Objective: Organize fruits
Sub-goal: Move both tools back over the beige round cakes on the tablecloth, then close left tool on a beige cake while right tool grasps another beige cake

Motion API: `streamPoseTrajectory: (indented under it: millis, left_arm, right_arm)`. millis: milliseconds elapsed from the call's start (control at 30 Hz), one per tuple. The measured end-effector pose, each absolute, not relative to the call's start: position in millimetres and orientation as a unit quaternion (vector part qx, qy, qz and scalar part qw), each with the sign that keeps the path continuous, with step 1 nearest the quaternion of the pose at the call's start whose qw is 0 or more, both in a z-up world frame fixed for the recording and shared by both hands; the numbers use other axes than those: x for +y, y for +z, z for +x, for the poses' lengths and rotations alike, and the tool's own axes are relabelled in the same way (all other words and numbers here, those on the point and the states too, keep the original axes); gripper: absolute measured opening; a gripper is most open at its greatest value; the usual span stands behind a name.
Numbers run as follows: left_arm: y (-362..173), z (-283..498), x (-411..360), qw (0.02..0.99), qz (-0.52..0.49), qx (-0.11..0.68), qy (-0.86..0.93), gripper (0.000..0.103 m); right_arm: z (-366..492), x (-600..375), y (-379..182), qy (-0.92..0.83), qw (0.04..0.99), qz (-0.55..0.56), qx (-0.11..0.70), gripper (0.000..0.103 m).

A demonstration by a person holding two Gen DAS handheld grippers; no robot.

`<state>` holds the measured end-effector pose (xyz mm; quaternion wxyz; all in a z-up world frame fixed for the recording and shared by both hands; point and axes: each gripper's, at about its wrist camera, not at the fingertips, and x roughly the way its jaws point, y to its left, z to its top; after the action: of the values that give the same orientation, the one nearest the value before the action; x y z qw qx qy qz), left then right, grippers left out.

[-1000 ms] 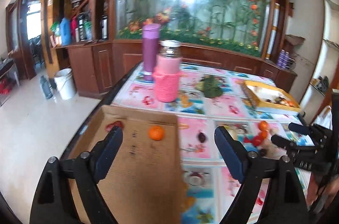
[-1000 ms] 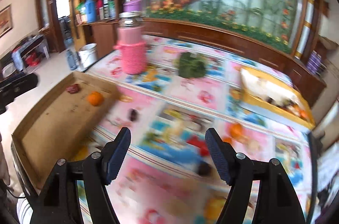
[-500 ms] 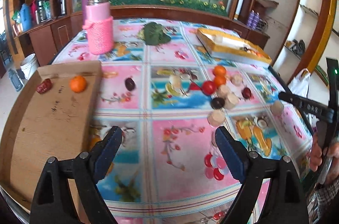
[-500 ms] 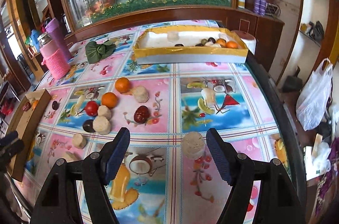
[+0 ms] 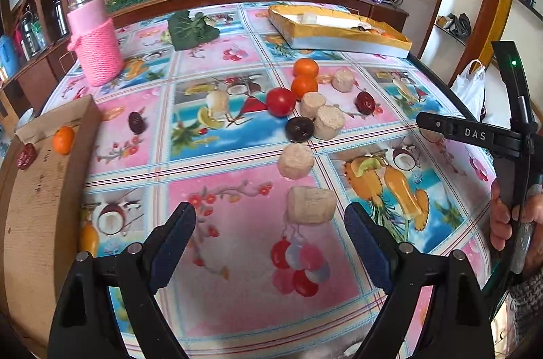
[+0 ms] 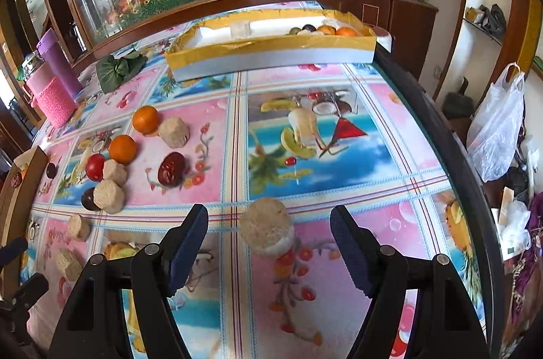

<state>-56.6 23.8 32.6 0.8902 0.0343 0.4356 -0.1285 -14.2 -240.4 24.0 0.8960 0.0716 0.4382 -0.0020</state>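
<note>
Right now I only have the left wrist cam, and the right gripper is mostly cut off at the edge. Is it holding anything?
Observer: No. The right gripper is open. A beige round piece lies just ahead of it, in line with the gap between its fingers, untouched.
Operator: I can barely see into the yellow tray. Any fruit in it?
Observer: Yes. At the right end of the yellow tray there is a small cluster that includes an orange and a dark round fruit. The rest of the tray looks mostly bare.
</note>
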Motion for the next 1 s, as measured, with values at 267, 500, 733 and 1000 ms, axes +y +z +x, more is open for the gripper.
streamPoseTrajectory:
  millis: [267, 500, 733, 1000]
  left_arm:
    - [19, -45, 8, 0.879, 0.037, 0.455, -0.139, 0.083]
    - [10, -45, -3, 0.874, 0.058, 0.462, -0.14, 0.064]
    - [13, -42, 11, 0.879, 0.03, 0.457, -0.131, 0.029]
    - [24, -54, 30, 0.886, 0.002, 0.445, -0.126, 0.029]
  right_arm:
    - [-18, -241, 20, 0.009, 0.896, 0.067, 0.44, 0.078]
    - [-15, -243, 17, 0.004, 0.893, 0.07, 0.444, 0.06]
    - [-16, -238, 17, 0.006, 0.896, 0.054, 0.441, 0.034]
    - [-32, -236, 33, 0.01, 0.902, 0.051, 0.428, 0.034]
